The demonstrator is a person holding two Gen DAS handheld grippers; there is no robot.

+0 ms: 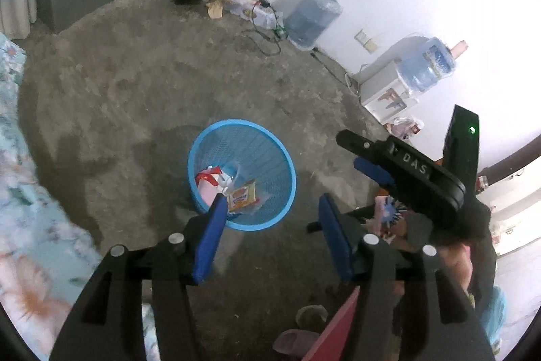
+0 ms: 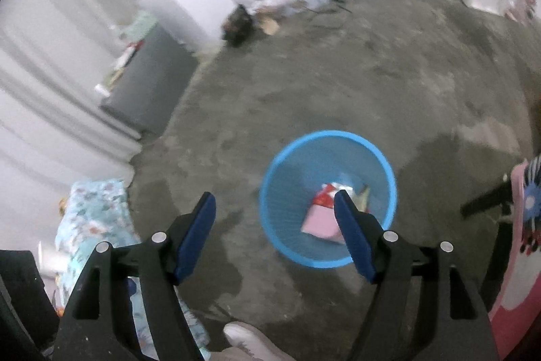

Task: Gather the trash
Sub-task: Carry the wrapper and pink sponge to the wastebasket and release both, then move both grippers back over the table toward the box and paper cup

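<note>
Both grippers hang over the concrete floor (image 1: 135,83) with nothing in them — the left gripper (image 1: 270,222) and right gripper (image 2: 275,219) each have their blue pads spread wide apart. The trash sits in the blue mesh wastebasket (image 1: 287,164): a pink sheet (image 2: 319,220), a red-and-white wrapper (image 1: 208,175) and a yellow snack packet (image 1: 241,199). Basket's out in the middle, probably so either gripper can reach it.
</note>
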